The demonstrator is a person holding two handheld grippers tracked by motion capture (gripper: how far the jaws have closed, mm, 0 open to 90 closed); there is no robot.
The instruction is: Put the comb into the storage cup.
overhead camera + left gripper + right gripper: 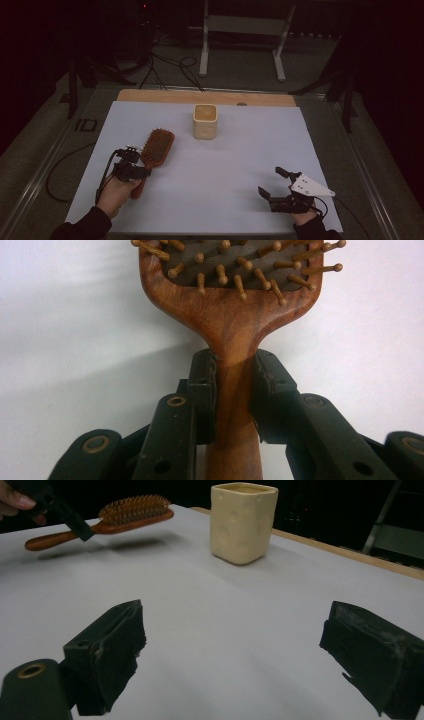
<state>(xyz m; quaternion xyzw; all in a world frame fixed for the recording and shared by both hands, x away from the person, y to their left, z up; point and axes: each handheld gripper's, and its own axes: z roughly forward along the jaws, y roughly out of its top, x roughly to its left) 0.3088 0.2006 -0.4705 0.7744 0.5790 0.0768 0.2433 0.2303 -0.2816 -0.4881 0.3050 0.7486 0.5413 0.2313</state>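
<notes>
A wooden hairbrush point(157, 145) with wooden bristles is at the left of the white table, its head pointing away from me. My left gripper point(141, 171) is shut on its handle just below the head, and the left gripper view has both pads pressed against the hairbrush point(230, 325) neck. In the right gripper view the hairbrush point(132, 510) hangs slightly above the sheet with a shadow under it. My right gripper point(270, 181) stands open near the front right edge, nothing between its jaws point(235, 625). A cream square cup point(205, 121) stands upright at the back centre.
The white sheet point(225, 170) covers the table, with a wooden strip point(165, 95) along its far edge. Behind the table are a white metal stand point(242, 25) and cables point(170, 67) on the floor. The cup point(242, 522) sits apart from both grippers.
</notes>
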